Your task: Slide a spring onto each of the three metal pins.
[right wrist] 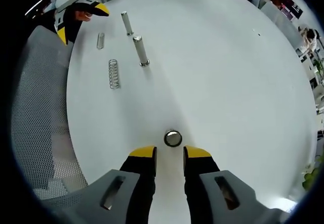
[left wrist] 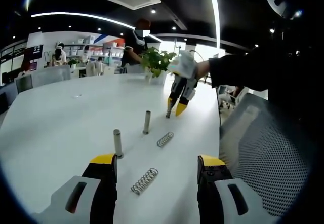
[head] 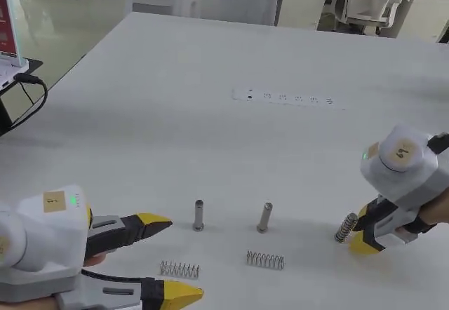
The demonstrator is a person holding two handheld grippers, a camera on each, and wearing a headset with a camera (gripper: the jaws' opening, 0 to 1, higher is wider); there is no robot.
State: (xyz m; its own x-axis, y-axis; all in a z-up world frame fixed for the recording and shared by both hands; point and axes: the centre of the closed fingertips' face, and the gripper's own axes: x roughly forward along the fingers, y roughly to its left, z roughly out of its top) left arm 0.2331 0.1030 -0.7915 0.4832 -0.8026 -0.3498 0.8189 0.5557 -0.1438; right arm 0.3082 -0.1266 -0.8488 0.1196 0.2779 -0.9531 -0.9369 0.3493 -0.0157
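Two bare metal pins stand upright near the white table's front edge. Two loose springs lie flat just in front of them. To the right stands a third pin with a spring around it. My right gripper is beside that pin. In the right gripper view its jaws are narrowly apart with nothing between them, and the pin's top sits just past the tips. My left gripper is wide open, low at the front left. One loose spring lies just ahead of its jaws.
A white power strip lies further back on the table. A black cable hangs off the left edge. A mesh chair stands by the near edge. A person and a plant are beyond the far end.
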